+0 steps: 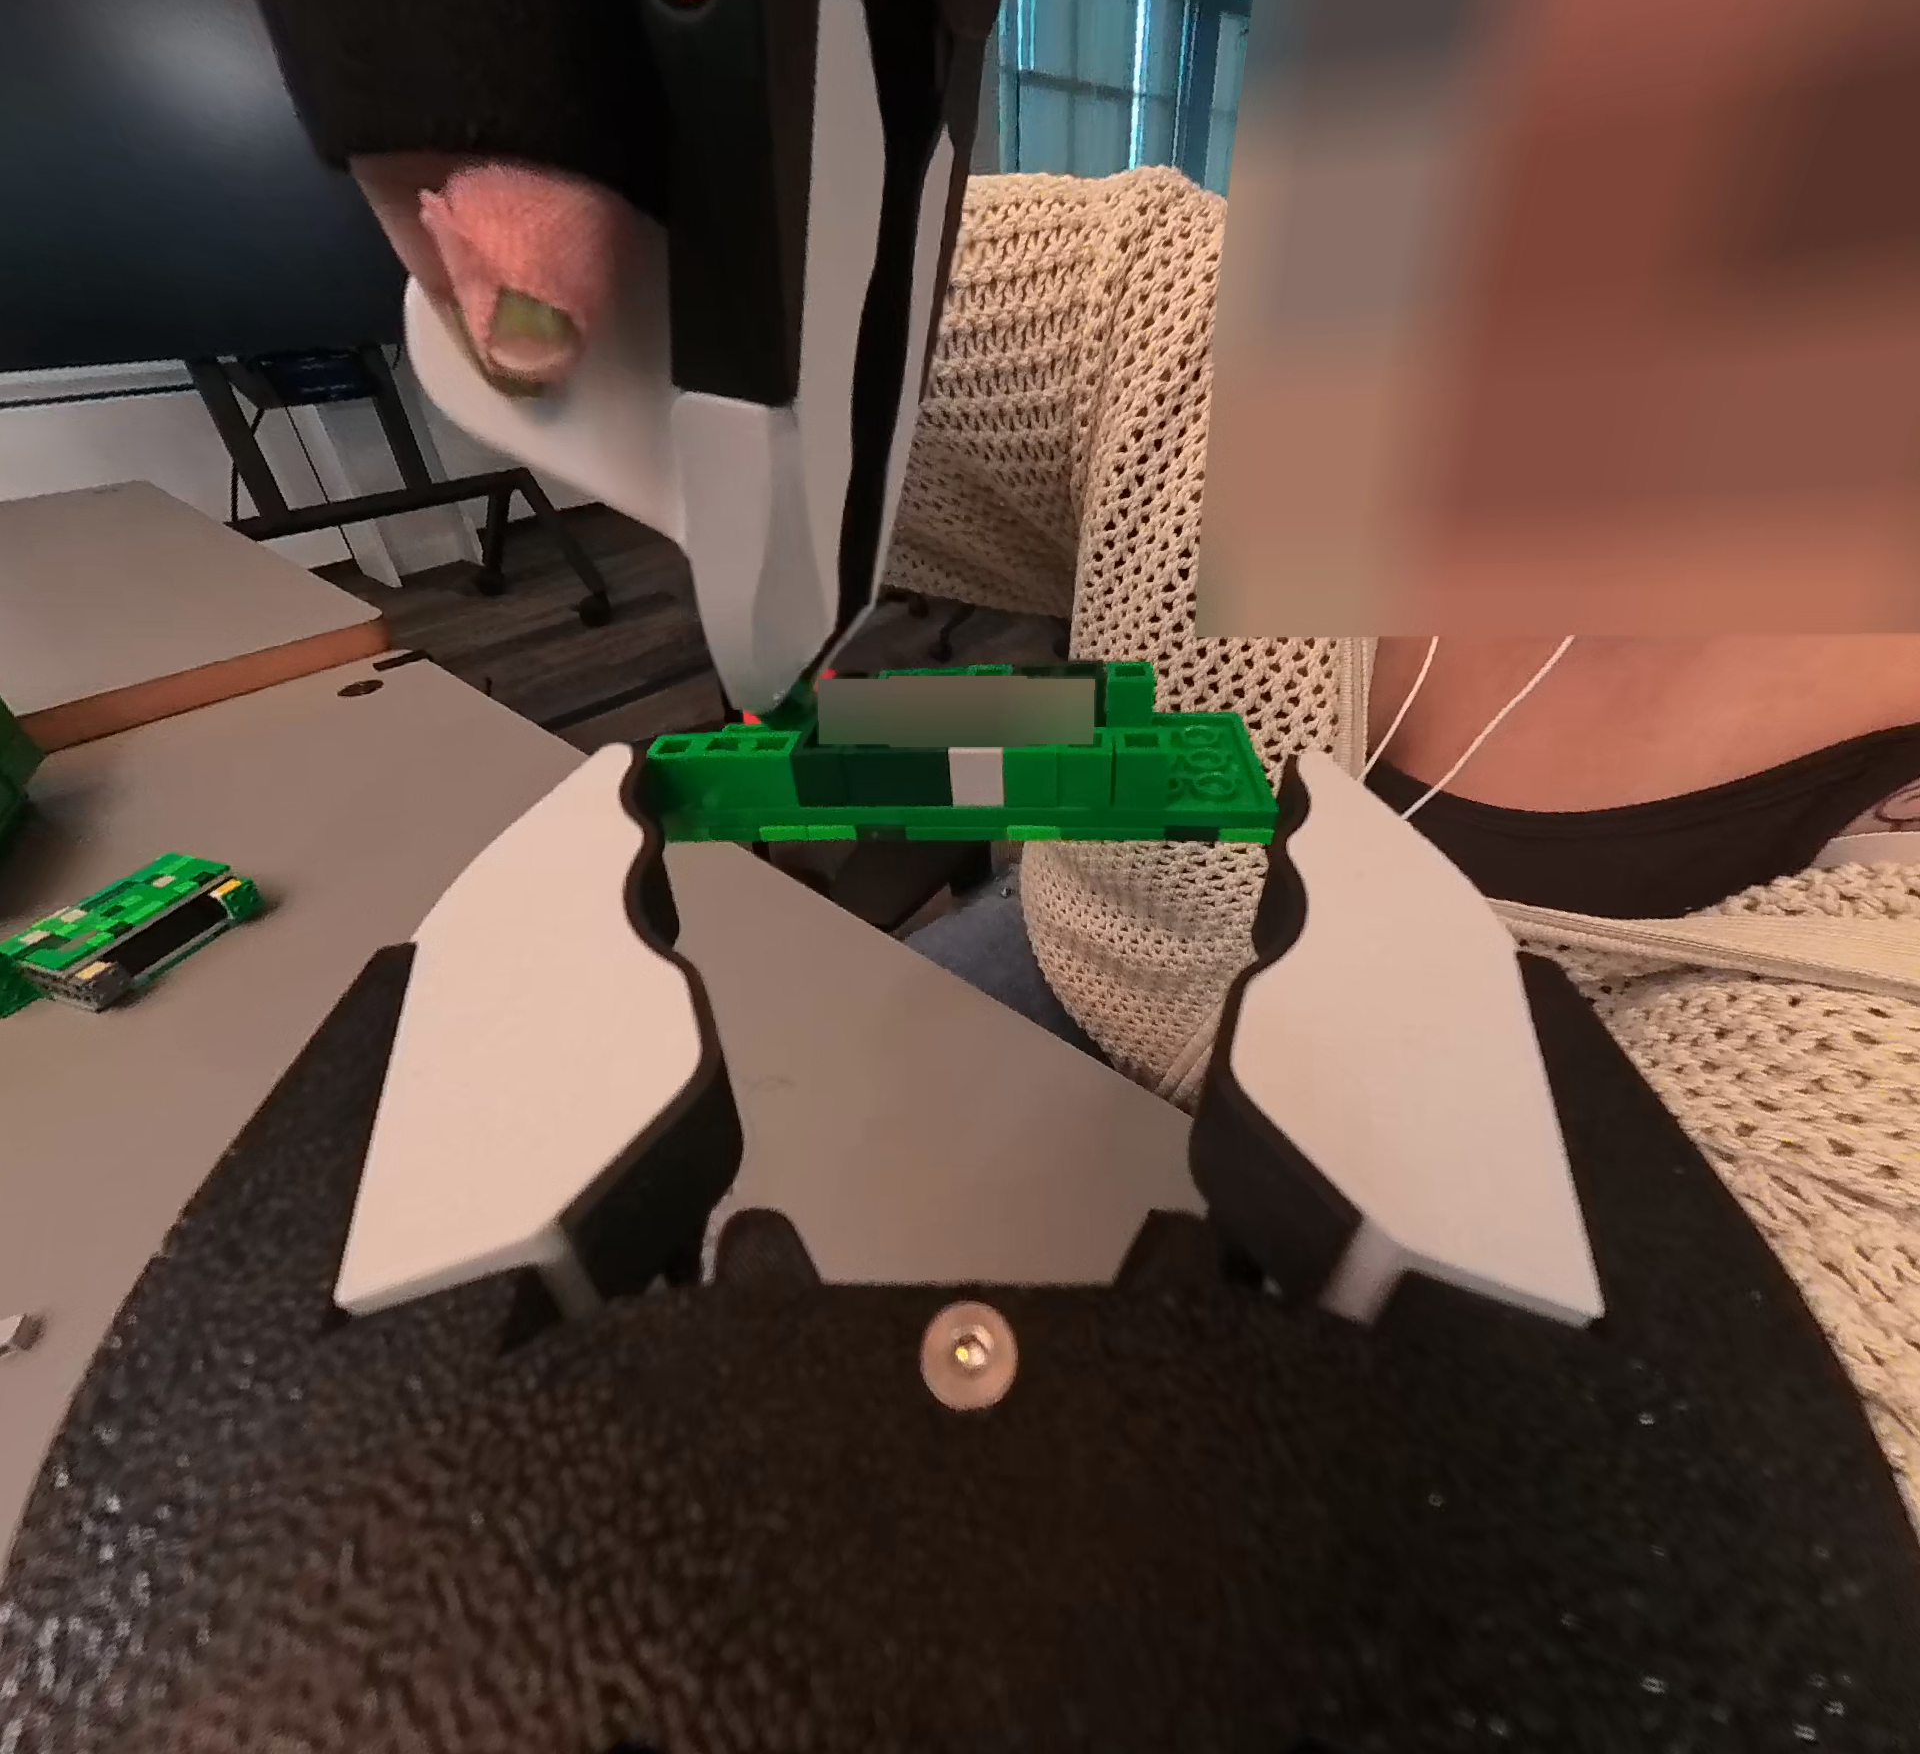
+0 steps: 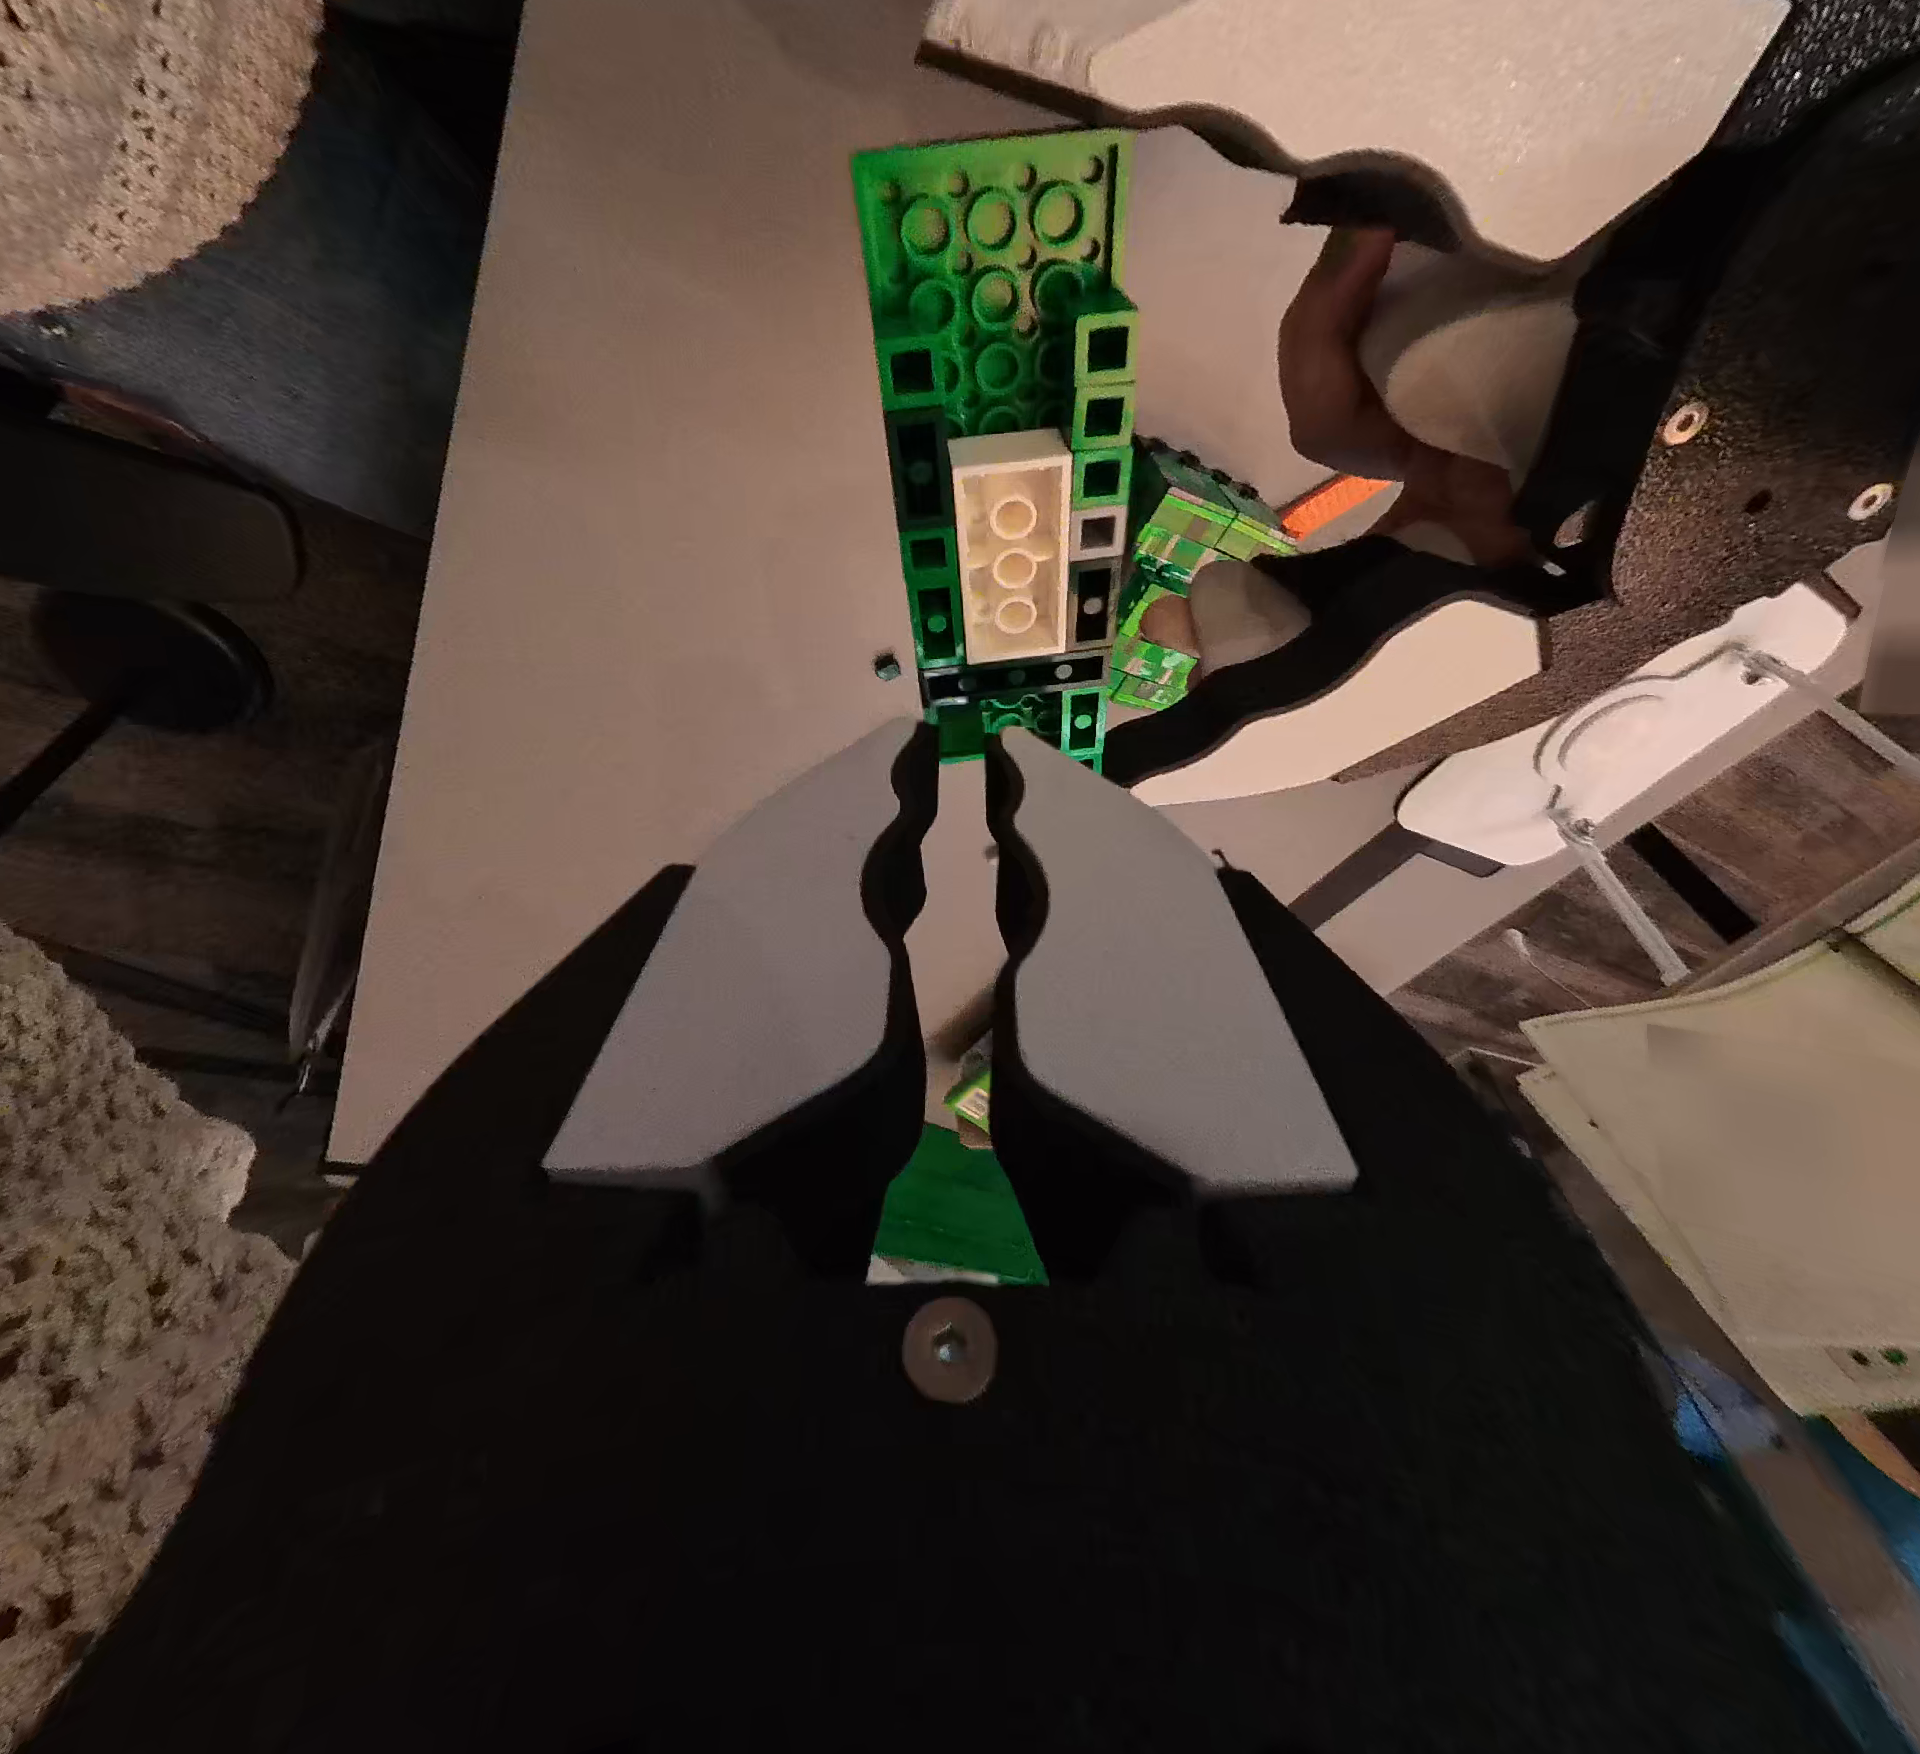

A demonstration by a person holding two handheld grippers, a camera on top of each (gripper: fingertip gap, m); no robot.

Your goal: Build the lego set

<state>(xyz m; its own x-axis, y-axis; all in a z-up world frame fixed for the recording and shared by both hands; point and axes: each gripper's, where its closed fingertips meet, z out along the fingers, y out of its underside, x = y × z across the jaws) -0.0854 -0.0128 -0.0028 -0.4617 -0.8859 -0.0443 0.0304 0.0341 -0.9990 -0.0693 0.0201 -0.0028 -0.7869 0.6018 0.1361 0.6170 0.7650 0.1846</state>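
Observation:
A long green lego assembly (image 1: 935, 774) is held in the air by its two ends between the tips of my left gripper (image 1: 961, 805), whose jaws stand wide apart. In the right wrist view the assembly (image 2: 997, 270) shows its hollow underside, with a white brick (image 2: 1013, 551) set into it. My right gripper (image 2: 961, 748) is almost shut, with its tips at one end of the assembly. In the left wrist view it (image 1: 774, 696) comes down from above onto the assembly's left end. A small red bit shows at its tips.
A second green and black lego block (image 1: 125, 935) lies on the grey table (image 1: 312, 769) at the left. Clear green pieces (image 2: 1184, 561) lie on the table beyond the assembly. A person in a cream knit sweater (image 1: 1143, 457) sits close behind. The table edge runs under the assembly.

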